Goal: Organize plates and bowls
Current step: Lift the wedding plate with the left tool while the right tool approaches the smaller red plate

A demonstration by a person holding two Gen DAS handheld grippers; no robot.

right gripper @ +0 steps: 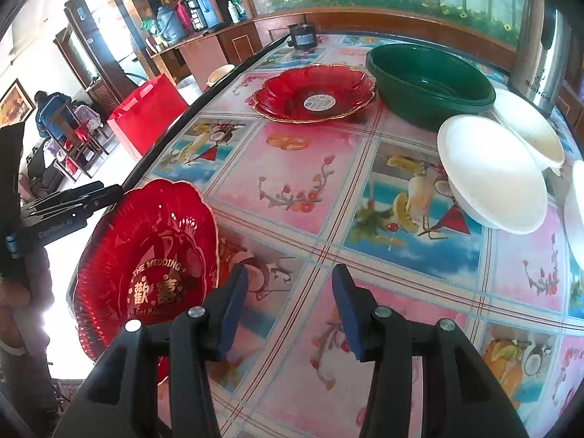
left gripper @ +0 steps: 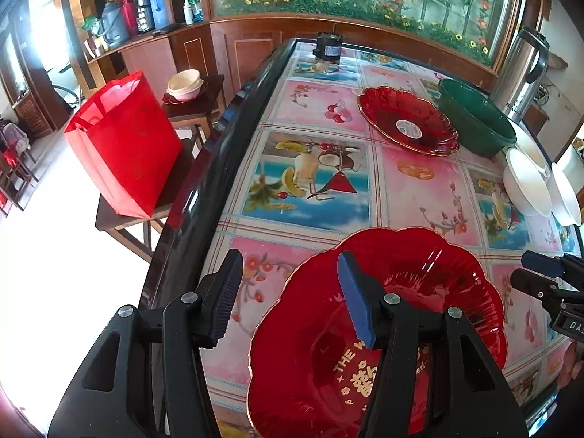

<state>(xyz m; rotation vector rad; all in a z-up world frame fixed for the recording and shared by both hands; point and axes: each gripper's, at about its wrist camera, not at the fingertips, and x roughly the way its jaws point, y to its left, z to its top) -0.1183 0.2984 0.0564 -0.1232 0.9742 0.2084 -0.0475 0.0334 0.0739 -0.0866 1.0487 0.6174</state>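
Beyond near red plate (right gripper: 146, 266), second red plate (right gripper: 314, 93), green basin (right gripper: 430, 84), white bowls (right gripper: 492, 175)

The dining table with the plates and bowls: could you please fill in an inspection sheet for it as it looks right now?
Surface: table under a patterned fruit-and-flower cloth.
Job's things: near red plates stacked at the front edge; far red plate beside the green bowl; white bowls at the right.
Clutter: small black device at the far end; steel flask behind the bowls.
Grippers: left claw open, over the stack's rim; right claw open, nothing between its pads.
Cables: nothing seen.
Surroundings: red bag on a side stool; a seated person far off.
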